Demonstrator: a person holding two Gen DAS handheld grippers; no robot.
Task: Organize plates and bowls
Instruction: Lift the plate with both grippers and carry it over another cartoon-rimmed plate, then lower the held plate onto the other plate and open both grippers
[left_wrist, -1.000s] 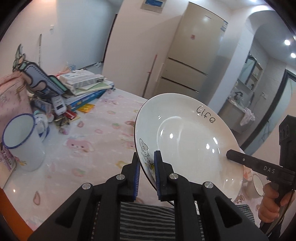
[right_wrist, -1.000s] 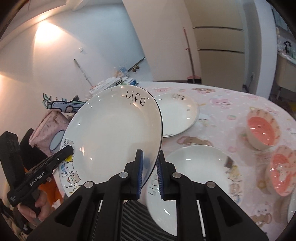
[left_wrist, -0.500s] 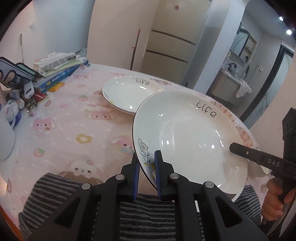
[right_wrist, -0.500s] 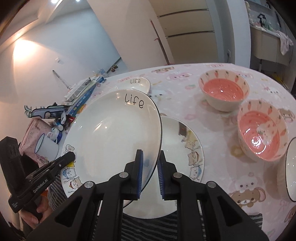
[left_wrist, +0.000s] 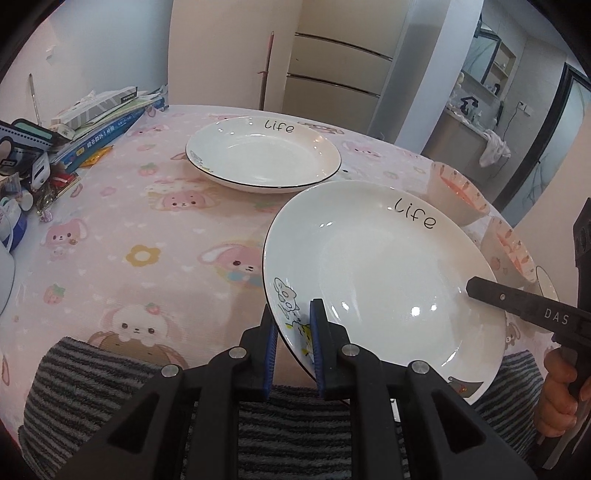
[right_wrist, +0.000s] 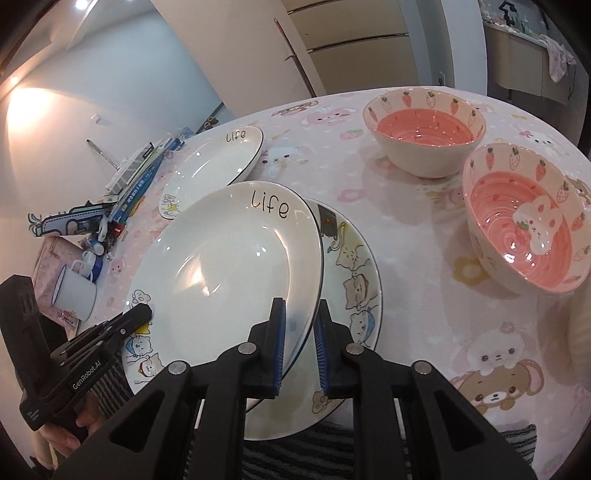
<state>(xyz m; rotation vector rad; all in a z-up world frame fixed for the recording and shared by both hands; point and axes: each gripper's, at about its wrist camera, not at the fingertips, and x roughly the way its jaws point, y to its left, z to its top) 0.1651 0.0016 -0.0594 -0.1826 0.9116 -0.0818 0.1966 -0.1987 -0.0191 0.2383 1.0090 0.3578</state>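
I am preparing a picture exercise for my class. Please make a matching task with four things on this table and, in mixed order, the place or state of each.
Things:
1. plate marked "Life"
2. cat plate
3. white mug
4. pink bowls

Places or states:
A. lying on the tablecloth under another plate
B. gripped at its rim from two sides
C. standing empty, side by side
D. beside the pile of books

Pairs: 1-B, 2-A, 3-D, 4-C
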